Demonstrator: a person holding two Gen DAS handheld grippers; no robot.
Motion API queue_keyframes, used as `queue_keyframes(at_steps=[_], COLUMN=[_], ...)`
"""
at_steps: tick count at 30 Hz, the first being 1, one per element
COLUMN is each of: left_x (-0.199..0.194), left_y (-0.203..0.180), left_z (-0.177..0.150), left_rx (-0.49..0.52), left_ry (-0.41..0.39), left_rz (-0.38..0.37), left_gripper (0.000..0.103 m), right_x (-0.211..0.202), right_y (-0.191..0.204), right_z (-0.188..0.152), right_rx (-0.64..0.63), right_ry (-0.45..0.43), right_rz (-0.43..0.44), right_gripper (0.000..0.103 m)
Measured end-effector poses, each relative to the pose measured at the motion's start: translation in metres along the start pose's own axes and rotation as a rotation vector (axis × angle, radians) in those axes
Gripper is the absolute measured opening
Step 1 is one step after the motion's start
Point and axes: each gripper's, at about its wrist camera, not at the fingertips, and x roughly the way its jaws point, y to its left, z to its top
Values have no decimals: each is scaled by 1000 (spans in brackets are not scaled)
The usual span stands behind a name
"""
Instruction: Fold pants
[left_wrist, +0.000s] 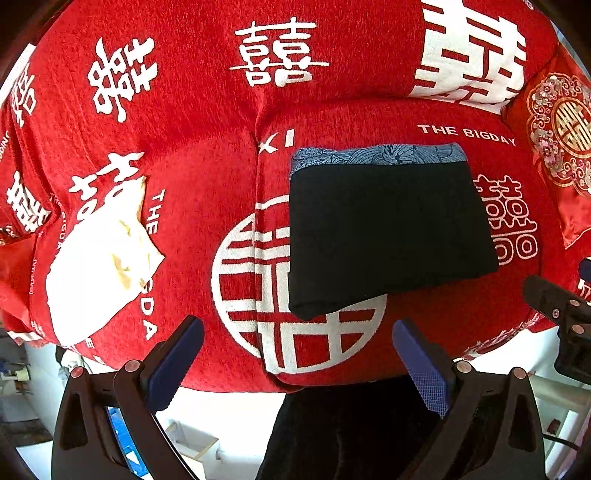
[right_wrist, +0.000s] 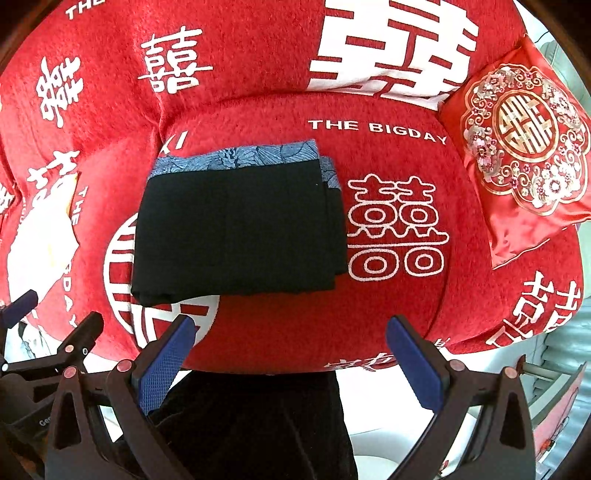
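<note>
Left wrist view: the pants (left_wrist: 388, 229) lay as a compact black rectangle on the seat of a red sofa (left_wrist: 203, 206), at about 1 o'clock from the left gripper (left_wrist: 297, 363). A blue patterned band, likely the waistband or lining, showed along the far edge at 12 o'clock. The near edge was a thick rolled fold, several layers deep.

The left gripper's jaws stood wide apart, nothing between them, short of the bundle and not touching it. A white cloth (left_wrist: 99, 266) sat well apart at 9 o'clock. The other tool's black frame poked in at 3 o'clock.

Right wrist view: the same bundle at 11 o'clock from the right gripper (right_wrist: 290, 363). Its jaws were also spread and empty, clear of the fabric. A little blue cloth peeked out past the right side of the stack, so the layers were not perfectly flush. An embroidered red cushion (right_wrist: 524, 147) rested at 2 o'clock, well apart from the pants.

Judgement: folding looked essentially complete. The pants were reduced to a small, squared stack, and neither tool held anything. What might remain was only minor tidying of the right edge, or nothing. Dark fabric at 6 o'clock below the seat could not be identified.
</note>
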Motion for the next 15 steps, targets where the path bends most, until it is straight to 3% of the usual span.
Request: queue_keyframes(at_steps=[15], left_x=[-5], left_y=[-5], left_z=[1], left_rx=[34], left_ry=[-1], left_rz=[5], left_gripper=[102], right_x=[0], right_y=[5], right_z=[1], right_rx=[2], right_ry=[10], right_rz=[-17], right_gripper=[103])
